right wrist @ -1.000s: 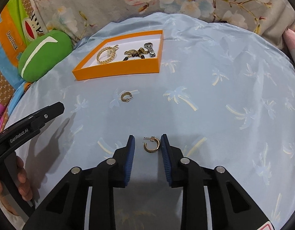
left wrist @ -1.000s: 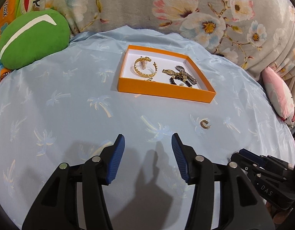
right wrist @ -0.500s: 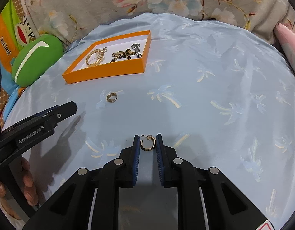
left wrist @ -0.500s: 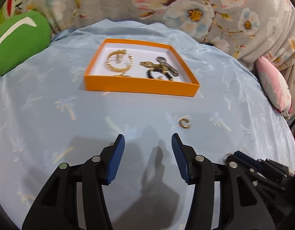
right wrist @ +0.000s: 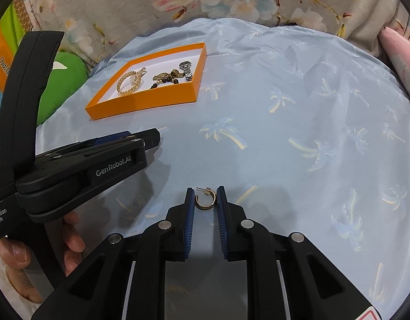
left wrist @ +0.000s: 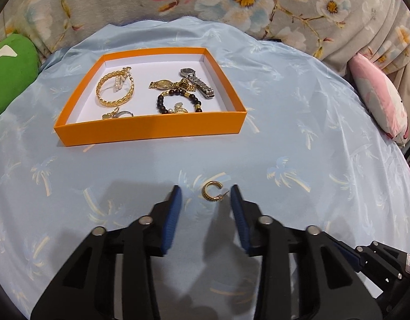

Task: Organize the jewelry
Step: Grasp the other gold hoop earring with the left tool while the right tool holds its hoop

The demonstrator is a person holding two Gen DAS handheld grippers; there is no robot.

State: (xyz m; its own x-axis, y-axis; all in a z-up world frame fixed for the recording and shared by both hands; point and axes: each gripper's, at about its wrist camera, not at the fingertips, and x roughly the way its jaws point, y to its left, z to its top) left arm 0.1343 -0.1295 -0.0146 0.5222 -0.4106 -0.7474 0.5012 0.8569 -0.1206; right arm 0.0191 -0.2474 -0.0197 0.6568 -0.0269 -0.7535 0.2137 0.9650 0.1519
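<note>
Since a second ago the left gripper (left wrist: 205, 200) has travelled toward the loose gold hoop earring (left wrist: 212, 194), which sat off to the right of its view and now lies low in the frame's centre, between the wide-spread pads and touching neither. The right gripper (right wrist: 204, 200) has meanwhile narrowed around the second hoop earring (right wrist: 205, 199) at lower centre of its view — the blue pads now sit against the hoop's sides, or very nearly; whether they truly pinch it I cannot tell, and the earring looks to rest on the pale blue cloth (right wrist: 298, 112).

Both earrings are thus lined up for pickup. The orange tray (left wrist: 151, 128), upper left of centre in the left view, already holds a gold chain bracelet (left wrist: 115, 90), a beaded bracelet (left wrist: 178, 102) and watches — the likely destination, once each grip closes.
</note>
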